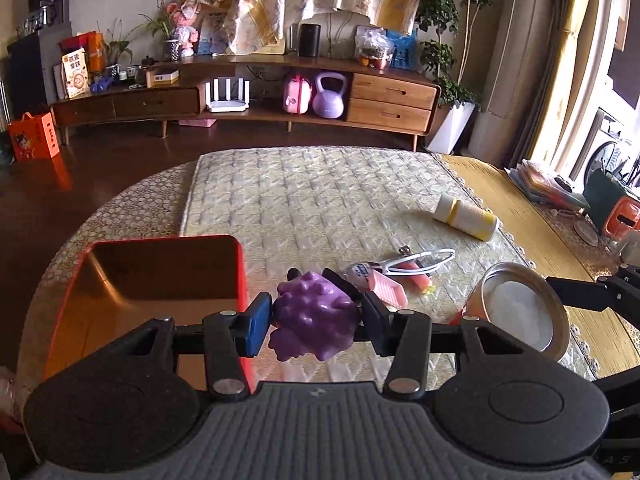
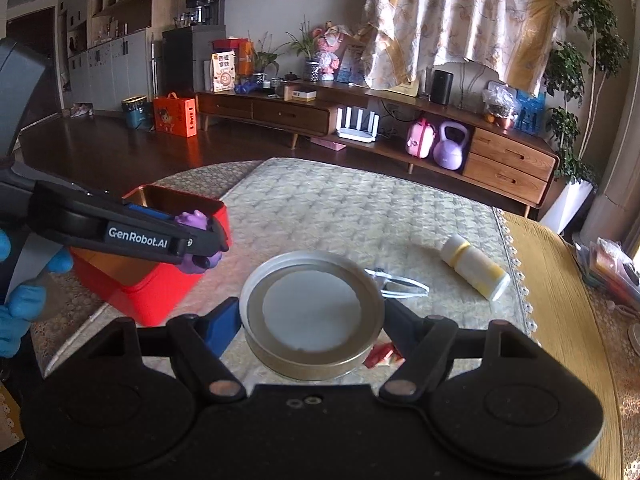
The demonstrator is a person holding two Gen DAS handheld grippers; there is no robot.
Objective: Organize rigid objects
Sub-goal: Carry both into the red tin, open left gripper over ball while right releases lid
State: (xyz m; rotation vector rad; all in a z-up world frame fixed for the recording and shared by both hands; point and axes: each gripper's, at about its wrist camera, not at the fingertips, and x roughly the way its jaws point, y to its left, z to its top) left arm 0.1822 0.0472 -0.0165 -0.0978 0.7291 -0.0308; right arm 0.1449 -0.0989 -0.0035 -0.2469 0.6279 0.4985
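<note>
The left gripper [image 1: 314, 322] squeezes a purple bumpy toy [image 1: 314, 320] between its two pads. The toy is off the table, up in the air, just beside the near corner of the red box [image 1: 152, 276]. The box is open on top and looks shiny brown inside. In the right wrist view, the left gripper [image 2: 208, 240] sticks out over the red box [image 2: 140, 280], and a hand in a blue glove [image 2: 24, 304] holds it.

The right gripper [image 2: 312, 328] grips a round gold tin [image 2: 312, 312] by its sides. The tin looks white inside. It is lifted up over the quilted mat [image 2: 360, 216] that covers the table.

On the mat lie more things. A white and yellow bottle [image 1: 468, 216] rests on its side, far from the box. Nearer, there is a white wire clip [image 1: 424, 258], a pink comb-like thing [image 1: 390, 290] and a small round tag [image 1: 358, 272], all close together. A small red wrapper [image 2: 384, 354] peeks out by the right gripper's finger.

Behind the table stands a long wooden cabinet [image 1: 248, 96] with a purple kettlebell [image 1: 329, 96] on its shelf.
</note>
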